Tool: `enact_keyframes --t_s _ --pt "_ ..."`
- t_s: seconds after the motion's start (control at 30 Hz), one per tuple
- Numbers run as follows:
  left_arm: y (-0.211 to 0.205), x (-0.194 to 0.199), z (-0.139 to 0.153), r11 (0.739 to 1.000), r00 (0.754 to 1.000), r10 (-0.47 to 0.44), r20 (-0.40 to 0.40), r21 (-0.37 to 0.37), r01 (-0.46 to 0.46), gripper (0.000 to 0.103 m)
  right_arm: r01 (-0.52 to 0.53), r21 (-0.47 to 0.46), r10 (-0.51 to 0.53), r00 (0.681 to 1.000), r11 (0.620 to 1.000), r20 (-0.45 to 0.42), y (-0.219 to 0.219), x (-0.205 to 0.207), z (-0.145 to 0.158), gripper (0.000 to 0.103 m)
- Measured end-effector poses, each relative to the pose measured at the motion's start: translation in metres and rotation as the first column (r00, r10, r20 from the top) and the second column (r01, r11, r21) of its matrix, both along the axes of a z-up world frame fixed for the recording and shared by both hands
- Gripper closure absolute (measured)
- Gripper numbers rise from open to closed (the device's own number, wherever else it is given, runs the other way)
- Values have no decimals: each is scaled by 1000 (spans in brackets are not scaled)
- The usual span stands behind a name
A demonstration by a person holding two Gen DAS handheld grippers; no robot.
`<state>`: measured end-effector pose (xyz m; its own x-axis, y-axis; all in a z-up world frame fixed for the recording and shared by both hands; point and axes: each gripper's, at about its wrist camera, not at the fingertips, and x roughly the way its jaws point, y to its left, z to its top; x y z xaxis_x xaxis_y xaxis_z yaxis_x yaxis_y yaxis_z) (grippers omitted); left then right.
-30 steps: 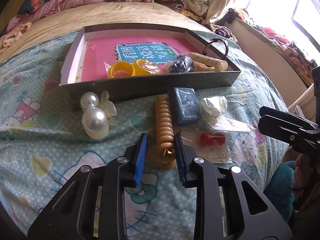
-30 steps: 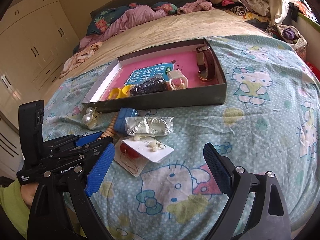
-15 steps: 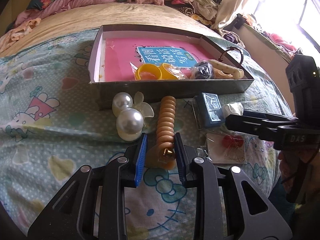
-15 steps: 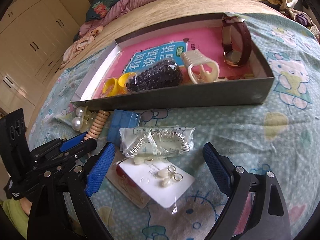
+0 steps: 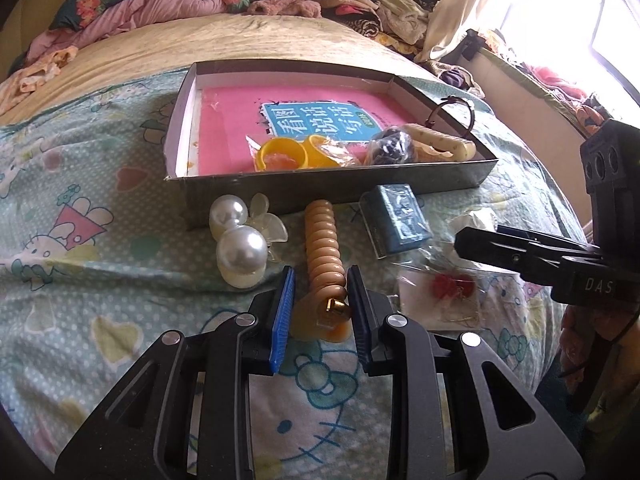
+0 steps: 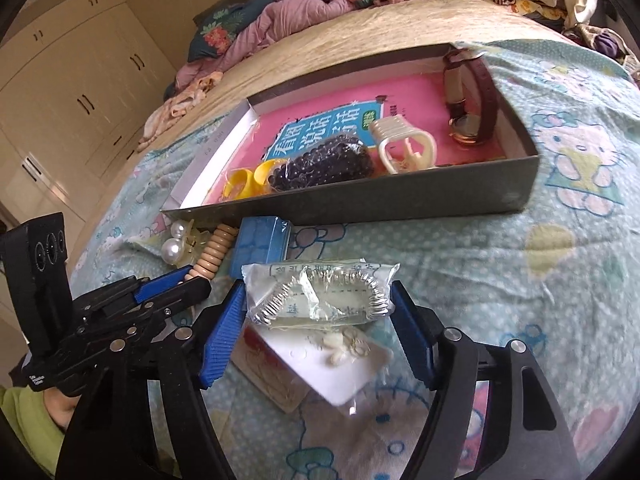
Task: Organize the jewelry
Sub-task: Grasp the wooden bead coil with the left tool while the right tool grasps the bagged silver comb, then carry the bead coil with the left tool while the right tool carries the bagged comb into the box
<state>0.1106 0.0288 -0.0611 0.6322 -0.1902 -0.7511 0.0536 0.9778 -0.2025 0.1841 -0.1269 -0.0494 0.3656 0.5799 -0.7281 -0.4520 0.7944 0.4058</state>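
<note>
Straddling the near end of the beaded bracelet [image 5: 323,240] in the left wrist view: left tool [image 5: 320,312] half-closed, pads beside the clasp, contact unclear. Bracelet's long axis runs straight ahead toward the box [image 5: 332,188].

Right wrist view: right tool [image 6: 316,328] open wide around the bagged silver bracelet [image 6: 320,294], lying crosswise on the bed.

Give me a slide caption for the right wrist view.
Open right gripper straddles a bagged silver bracelet on the bedspread, near the jewelry box.
</note>
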Motion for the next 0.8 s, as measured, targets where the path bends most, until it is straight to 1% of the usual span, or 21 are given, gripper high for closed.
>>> enact_keyframes --t_s 0.07,0.13,0.33,0.5,0.6,0.8 --pt "-1 -5 5 1000 1000 -7 10 -2 7 84 8 4 -8 1000 1000 23 -7 -7 5 34" --pt "-1 -10 10 1000 1000 -12 21 -4 12 92 19 6 -20 999 1000 42 -14 -13 11 34" --pt "4 -23 26 1000 999 -7 49 -11 8 92 32 14 -32 997 999 73 -25 -26 23 34" --pt "5 -28 30 1000 999 -10 48 -6 10 92 21 11 -22 995 1000 98 -25 -32 30 34" --pt "7 -33 33 1000 998 -7 55 -16 8 92 21 14 -22 994 1000 110 -26 -35 34 34" --pt "8 -38 52 1000 995 -5 101 -20 7 92 17 19 -19 990 1000 138 -24 -39 45 34"
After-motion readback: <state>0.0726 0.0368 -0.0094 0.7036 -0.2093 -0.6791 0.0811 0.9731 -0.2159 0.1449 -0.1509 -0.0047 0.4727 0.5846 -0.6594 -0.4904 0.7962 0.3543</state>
